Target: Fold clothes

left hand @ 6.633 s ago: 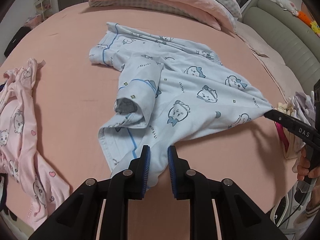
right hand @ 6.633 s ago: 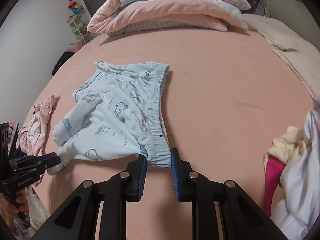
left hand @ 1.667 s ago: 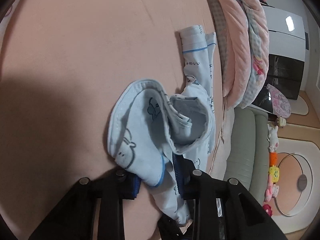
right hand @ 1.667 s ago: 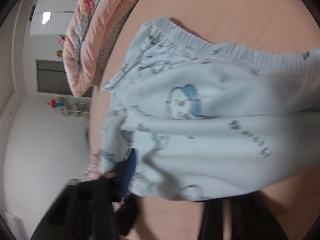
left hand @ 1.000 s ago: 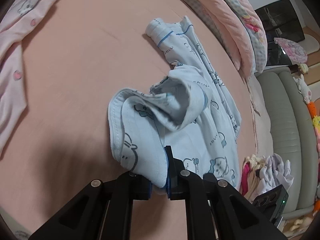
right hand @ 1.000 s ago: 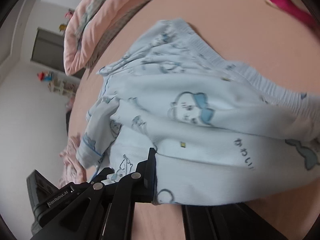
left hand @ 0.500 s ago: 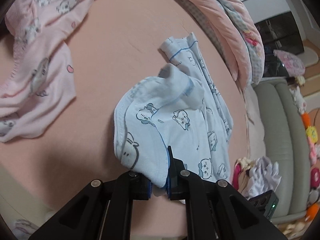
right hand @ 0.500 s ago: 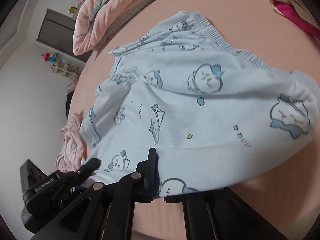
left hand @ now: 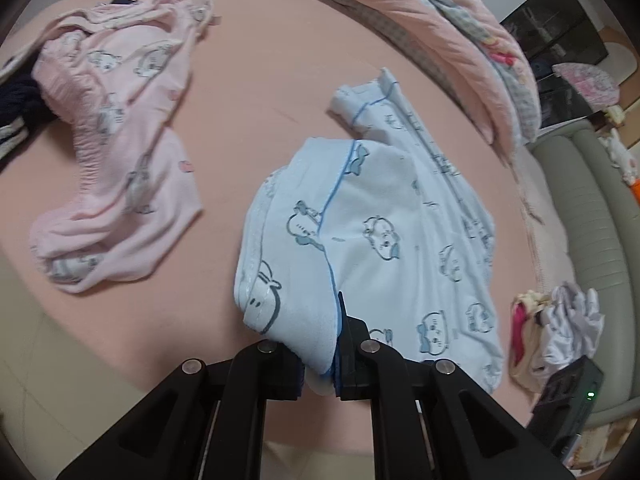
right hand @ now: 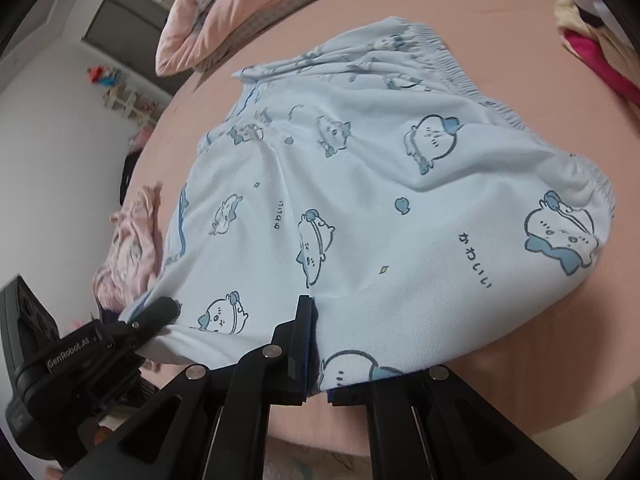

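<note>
On the bed (left hand: pixel 256 92), one quilt (left hand: pixel 452 28) lies at the far edge. One blue pants (left hand: pixel 392 240) lies mid-sheet, its near edge lifted. It looks light, limp and likely to sag, so hems and waistband are the best holds. One pink garment (left hand: pixel 116 152) lies apart; a small pile (left hand: pixel 556 332) sits beside. Two tongs, left (left hand: pixel 320 364) and right (right hand: pixel 318 376), are both clamped on the pants' edge.

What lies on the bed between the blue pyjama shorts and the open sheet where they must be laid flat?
Nothing visible. Both tools, left and right, are shut on the blue pyjama shorts, and the pink sheet around them is bare. The pink pyjamas lie apart to one side, the small clothes pile to the other.
</note>
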### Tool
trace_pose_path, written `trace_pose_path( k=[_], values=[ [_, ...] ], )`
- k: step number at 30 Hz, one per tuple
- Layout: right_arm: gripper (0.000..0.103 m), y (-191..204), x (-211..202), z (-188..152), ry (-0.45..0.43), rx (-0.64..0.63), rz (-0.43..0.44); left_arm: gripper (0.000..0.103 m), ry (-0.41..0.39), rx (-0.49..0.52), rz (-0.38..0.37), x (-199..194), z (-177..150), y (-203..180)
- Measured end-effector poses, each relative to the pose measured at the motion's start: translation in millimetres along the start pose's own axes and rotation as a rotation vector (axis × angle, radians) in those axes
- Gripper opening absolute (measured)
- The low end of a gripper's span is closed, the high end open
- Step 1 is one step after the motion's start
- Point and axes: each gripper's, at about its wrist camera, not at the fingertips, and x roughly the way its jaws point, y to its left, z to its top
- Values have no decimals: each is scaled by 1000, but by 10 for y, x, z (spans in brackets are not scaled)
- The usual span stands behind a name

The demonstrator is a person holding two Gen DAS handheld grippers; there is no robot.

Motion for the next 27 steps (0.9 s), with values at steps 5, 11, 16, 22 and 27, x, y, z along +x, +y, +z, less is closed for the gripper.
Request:
trace_pose_path(
  k=[5, 11, 16, 22, 27],
  values=[
    [3, 132, 41, -109, 34, -55, -20, 8, -4, -22, 46, -60, -35, 107],
    [3, 205, 52, -210, 48, -93, -67, 8, 68, -50, 84, 24, -84, 216],
    [3, 200, 32, -221, 51, -124, -123, 9, 94, -24, 115, 59, -121, 188],
    [3, 160, 0, -244, 50, -137, -151, 8, 89, -1, 119, 39, -141, 148],
    [3, 118, -26, -232, 50, -130, -121, 10, 82, 4, 108, 21, -101, 116]
  ],
)
